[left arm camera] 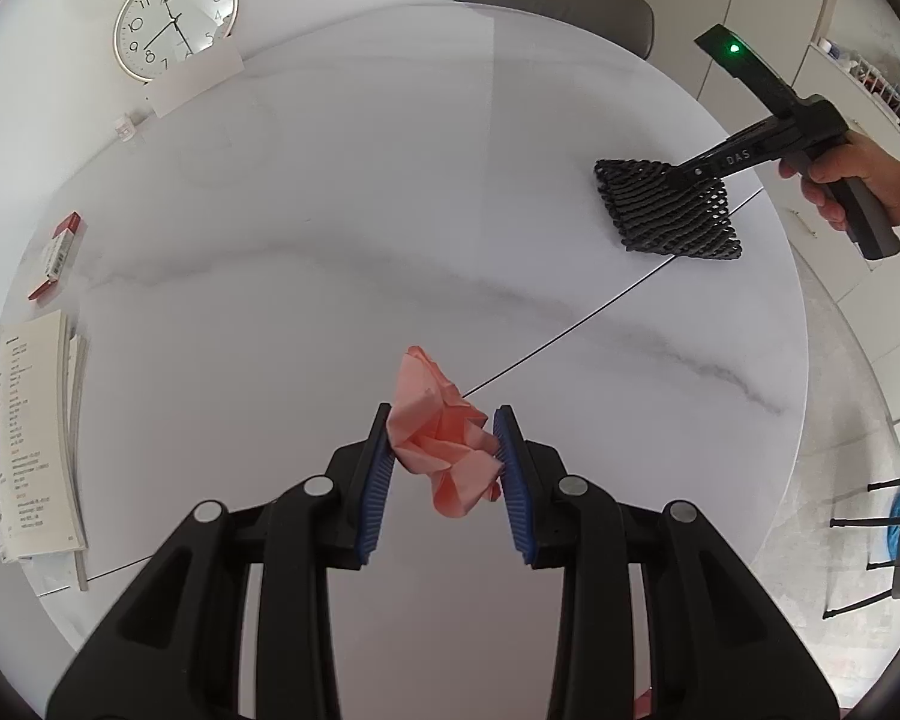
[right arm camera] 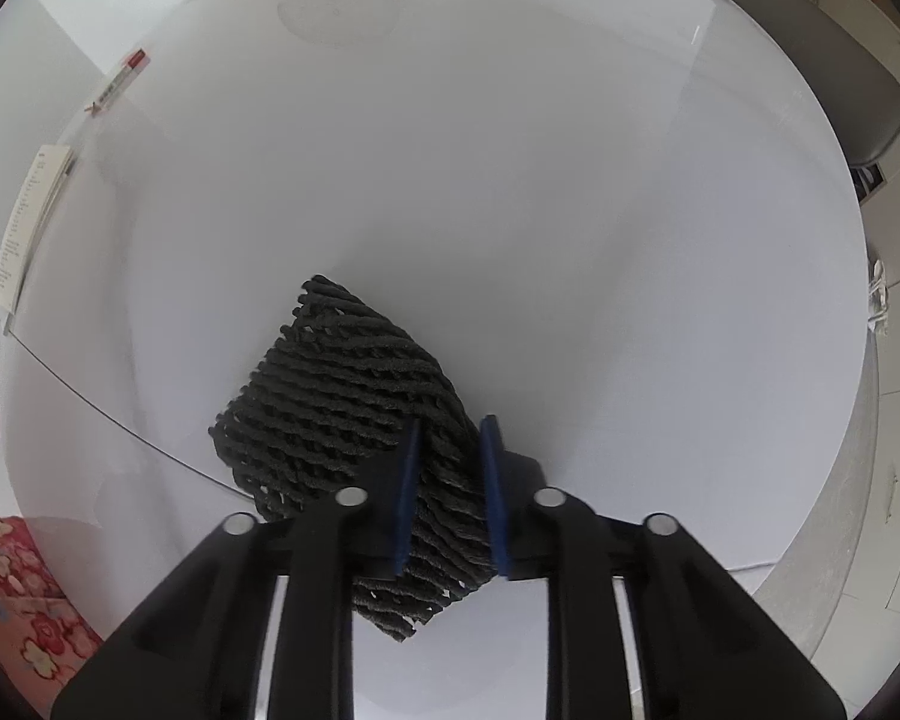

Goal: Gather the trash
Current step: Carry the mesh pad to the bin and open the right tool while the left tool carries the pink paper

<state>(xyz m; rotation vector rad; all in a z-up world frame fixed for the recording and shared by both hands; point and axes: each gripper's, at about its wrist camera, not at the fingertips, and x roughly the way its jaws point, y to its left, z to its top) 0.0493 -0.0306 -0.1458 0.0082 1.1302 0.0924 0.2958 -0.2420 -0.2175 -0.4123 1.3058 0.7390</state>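
Left gripper (left arm camera: 444, 462): we see its blue ribbed pads clamped on the crumpled pink paper napkin (left arm camera: 444, 450), held just above the round white marble-veined tabletop (left arm camera: 342, 228).
Napkin axis: we read its long axis running from the upper left peak down to the lower right fold between the pads.
Right gripper (right arm camera: 450, 486): we see it closed on the black foam mesh sleeve (right arm camera: 342, 414), pinching one corner.
Sleeve axis: in the right wrist view we see the flat mesh fan out to the upper left, away from the fingers; in the left wrist view it (left arm camera: 669, 210) hangs over the right part of the tabletop.
Edges: we see the tabletop rim curve close on the right, with a thin dark seam crossing the surface.
Open room: we see broad bare marble across the middle.
Left edge: we see a white printed booklet (left arm camera: 36, 438) and a red-and-white small box (left arm camera: 60, 252) near the rim, well apart from both grippers.
Far edge: we see a round white wall clock (left arm camera: 174, 21) and a grey chair back (left arm camera: 558, 12).
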